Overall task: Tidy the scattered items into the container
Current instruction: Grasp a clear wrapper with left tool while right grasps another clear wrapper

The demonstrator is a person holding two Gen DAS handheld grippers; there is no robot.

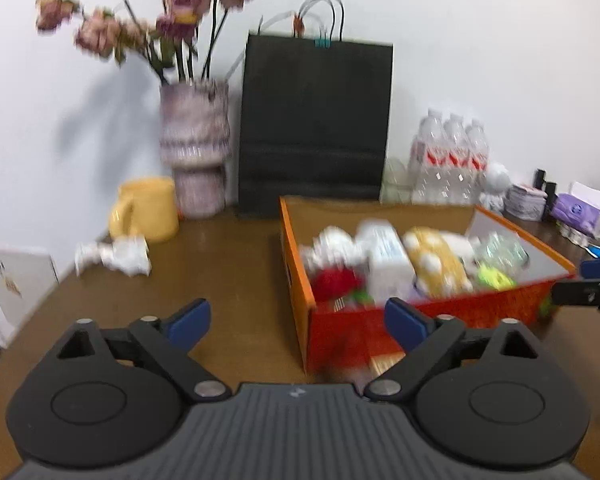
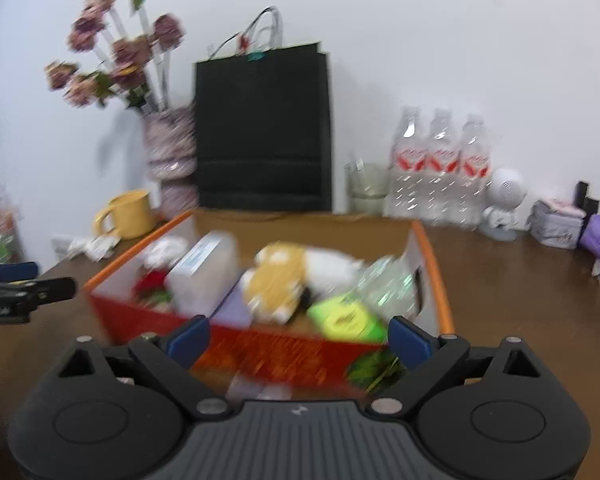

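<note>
Both grippers, left (image 1: 297, 320) and right (image 2: 299, 334), had their fingers spread wide and held nothing. The box (image 1: 300, 312) sat at centre right of the left view, already heaped with items; crumpled paper (image 1: 116, 256) lay at left beside the mug (image 1: 148, 210), outside it. Reaching for that paper risked knocking the mug or vase (image 1: 194, 148), since they stood close. Motion blur made the box's contents hard to identify.

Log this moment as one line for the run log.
left gripper: open, empty | right gripper: open, empty | box: holds items | white item: on table by mug, outside box
</note>
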